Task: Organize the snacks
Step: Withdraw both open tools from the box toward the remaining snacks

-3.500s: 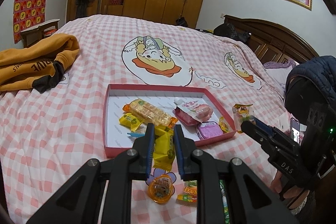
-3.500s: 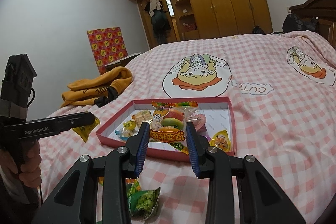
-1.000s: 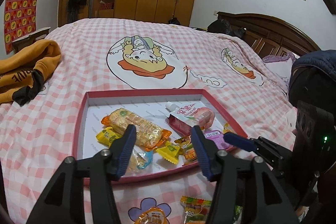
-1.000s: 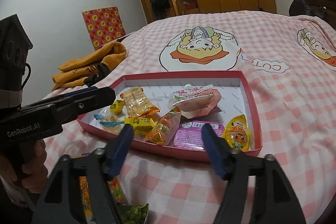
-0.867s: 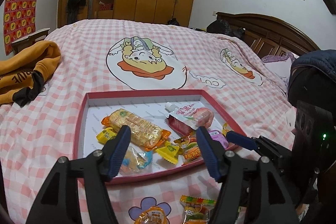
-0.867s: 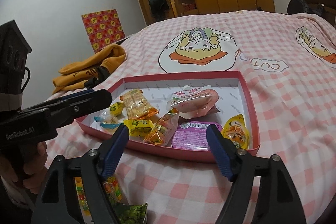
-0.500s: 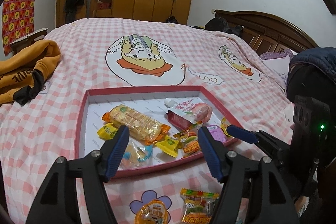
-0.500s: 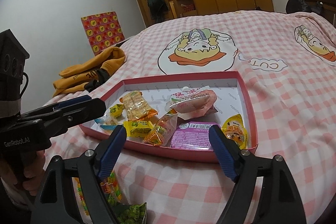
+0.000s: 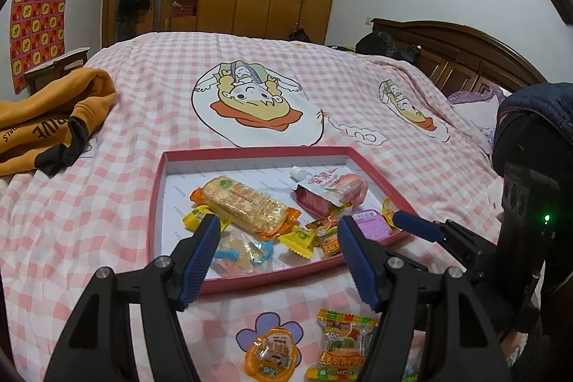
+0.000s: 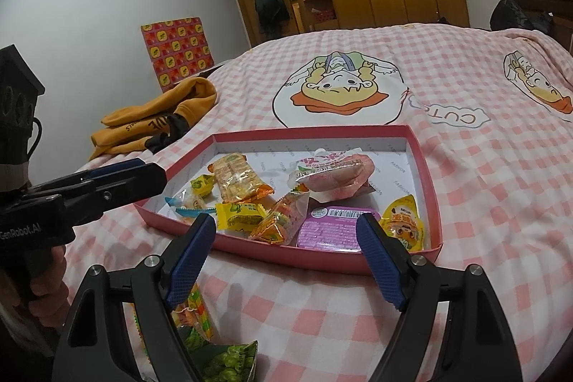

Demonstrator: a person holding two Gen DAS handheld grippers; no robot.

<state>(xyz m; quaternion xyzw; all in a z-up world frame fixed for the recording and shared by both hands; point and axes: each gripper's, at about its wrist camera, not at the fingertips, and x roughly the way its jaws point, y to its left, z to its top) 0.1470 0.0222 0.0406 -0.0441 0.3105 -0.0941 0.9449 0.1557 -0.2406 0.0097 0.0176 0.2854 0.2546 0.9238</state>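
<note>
Hovering over the near edge of the red tray [image 9: 157, 203], both grippers have their blue fingers spread wide, nothing between them. Left gripper [image 9: 279, 253] sits above the tray's front rim; right gripper [image 10: 286, 251] likewise, slightly to the tray's right side, seen from the left wrist view as a blue tip [image 9: 415, 226] poking in over the tray's right corner.

Tray lies flat on the pink checked bedspread [image 9: 107, 131], long axis running left-right across the bed.

Inside the tray:
- cracker pack [image 9: 247, 204], orange ends, long axis diagonal from back-left to front-right
- pink spouted pouch [image 9: 329, 187], white spout pointing toward the cracker pack, body toward the right wall
- purple jelly cup [image 10: 331, 231] lying flat at front right, label up
- yellow cartoon jelly [image 10: 403, 224] in the front-right corner, touching the wall
- small yellow candies [image 10: 240, 217] and a clear blue-ended wrapper [image 9: 240, 253] at front left
- orange gummy bag [image 10: 283, 221] tilted between the candies and the purple cup

Outside the tray, on the bedspread in front: an orange jelly cup [image 9: 274, 355], a gummy bag [image 9: 345, 346] just beside it, and a green pea pack [image 10: 229, 364].

Orange hoodie [image 9: 46, 120] is bunched well off to the left.
</note>
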